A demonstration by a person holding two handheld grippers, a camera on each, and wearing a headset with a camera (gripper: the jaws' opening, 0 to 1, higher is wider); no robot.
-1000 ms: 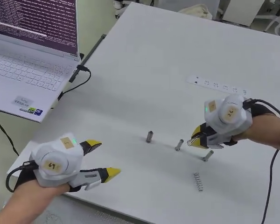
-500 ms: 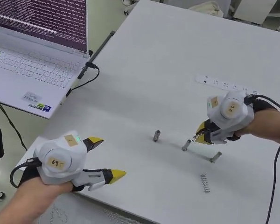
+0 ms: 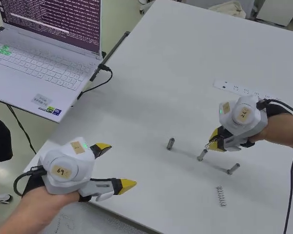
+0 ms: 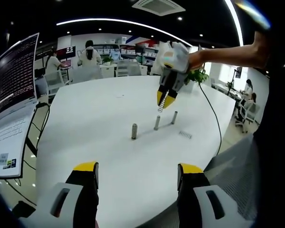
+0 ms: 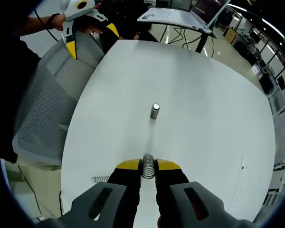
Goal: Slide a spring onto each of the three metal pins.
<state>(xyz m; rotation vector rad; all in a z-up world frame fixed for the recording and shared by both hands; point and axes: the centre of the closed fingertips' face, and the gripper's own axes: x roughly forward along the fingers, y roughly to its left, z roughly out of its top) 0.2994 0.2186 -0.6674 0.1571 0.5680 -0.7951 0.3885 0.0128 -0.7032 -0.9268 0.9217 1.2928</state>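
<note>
Three short metal pins stand in a row on the white table (image 3: 151, 73). The left pin (image 3: 170, 144) (image 4: 134, 131) (image 5: 155, 110) looks ribbed, as if a spring sits on it. The middle pin (image 3: 201, 155) (image 4: 157, 122) and the right pin (image 3: 232, 168) (image 4: 174, 117) are bare. My right gripper (image 3: 214, 143) (image 5: 148, 167) is shut on a spring (image 5: 147, 167) (image 4: 160, 105), which hangs just above and to the right of the middle pin. A loose spring (image 3: 220, 195) (image 4: 185, 135) (image 5: 100, 179) lies flat near the front edge. My left gripper (image 3: 114, 165) (image 4: 137, 168) is open and holds nothing, near the table's front left corner.
An open laptop (image 3: 39, 63) sits at the left, off the table, with a black cable (image 3: 102, 80) running along the table edge. A white power strip (image 3: 244, 90) lies behind the right gripper. A grey mesh chair (image 5: 52, 109) stands by the table.
The head camera has shifted. My right gripper has carried the spring a little closer to the middle pin. The left gripper has stayed open in about the same place.
</note>
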